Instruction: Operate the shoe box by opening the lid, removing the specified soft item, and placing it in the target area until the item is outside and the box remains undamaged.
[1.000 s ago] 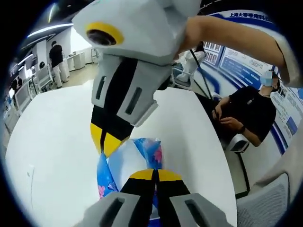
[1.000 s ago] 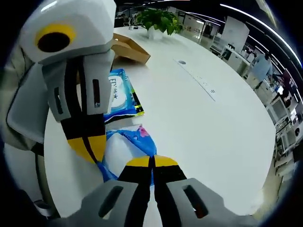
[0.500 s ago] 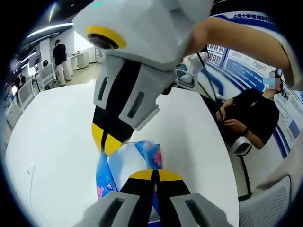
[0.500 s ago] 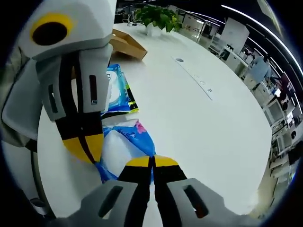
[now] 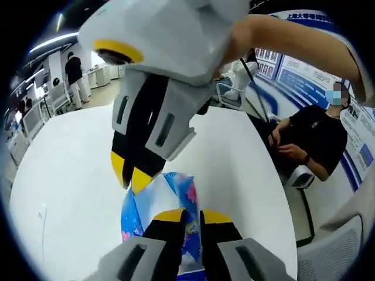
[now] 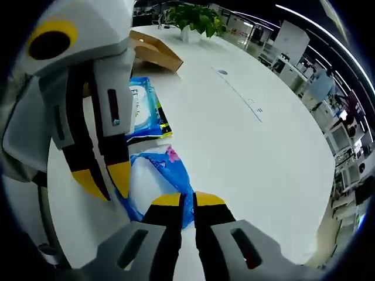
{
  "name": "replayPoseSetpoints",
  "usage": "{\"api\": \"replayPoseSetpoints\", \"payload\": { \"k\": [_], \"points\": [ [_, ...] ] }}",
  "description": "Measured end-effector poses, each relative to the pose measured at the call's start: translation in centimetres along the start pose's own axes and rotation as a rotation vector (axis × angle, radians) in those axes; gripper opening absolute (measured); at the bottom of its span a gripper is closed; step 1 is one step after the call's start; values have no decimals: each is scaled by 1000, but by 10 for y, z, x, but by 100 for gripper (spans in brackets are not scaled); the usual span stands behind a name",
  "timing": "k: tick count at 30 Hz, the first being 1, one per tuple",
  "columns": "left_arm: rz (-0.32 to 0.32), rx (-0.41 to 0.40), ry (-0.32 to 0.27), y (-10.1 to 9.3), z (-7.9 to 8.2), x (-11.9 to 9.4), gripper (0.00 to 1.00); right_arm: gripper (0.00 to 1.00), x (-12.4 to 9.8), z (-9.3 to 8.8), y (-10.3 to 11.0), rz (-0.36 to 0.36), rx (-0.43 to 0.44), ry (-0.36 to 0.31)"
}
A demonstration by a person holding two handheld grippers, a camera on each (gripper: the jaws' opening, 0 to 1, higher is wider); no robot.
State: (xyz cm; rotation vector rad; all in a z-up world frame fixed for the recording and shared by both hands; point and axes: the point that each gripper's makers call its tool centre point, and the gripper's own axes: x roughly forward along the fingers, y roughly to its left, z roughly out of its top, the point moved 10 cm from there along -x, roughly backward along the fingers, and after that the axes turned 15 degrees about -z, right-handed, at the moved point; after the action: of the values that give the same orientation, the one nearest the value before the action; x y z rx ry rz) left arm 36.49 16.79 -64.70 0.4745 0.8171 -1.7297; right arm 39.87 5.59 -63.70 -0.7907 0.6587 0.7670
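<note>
A soft blue packet [image 5: 176, 190] with a white middle and pink flowers lies on the white table [image 5: 64, 175]. My left gripper [image 5: 194, 216] is over its near end, jaws a little apart with the packet showing in the gap. My right gripper [image 5: 130, 175] comes down from above at the packet's far left corner, tips slightly parted. In the right gripper view the same packet [image 6: 155, 175] lies between my right gripper [image 6: 188, 200] and the left gripper [image 6: 104, 180], whose yellow tips stand clearly apart. The brown cardboard shoe box [image 6: 153, 52] lies further back.
A second packet [image 6: 143, 111], blue, green and yellow, lies flat between the flowered one and the box. A potted plant [image 6: 196, 20] stands at the table's far end. A seated person [image 5: 316, 140] and a chair [image 5: 334, 252] are beside the table edge.
Both grippers were shut on the flowered packet; now their jaws have parted and let go of it. The left gripper's tips have spread the most. The packet has stayed where it was.
</note>
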Motion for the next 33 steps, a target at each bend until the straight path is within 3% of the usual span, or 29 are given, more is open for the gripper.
{"api": "replayPoseSetpoints", "payload": {
  "k": [8,17,33],
  "points": [
    [28,24,-22,-10,3,-19,17,11,-19,9,2,-31,11,-20],
    [84,22,-52,-28,-5,-52,17,11,-40,29,13,-60,8,-49],
    [159,19,-96,-75,-40,-110,17,12,-70,59,47,-52,-28,-86]
  ]
}}
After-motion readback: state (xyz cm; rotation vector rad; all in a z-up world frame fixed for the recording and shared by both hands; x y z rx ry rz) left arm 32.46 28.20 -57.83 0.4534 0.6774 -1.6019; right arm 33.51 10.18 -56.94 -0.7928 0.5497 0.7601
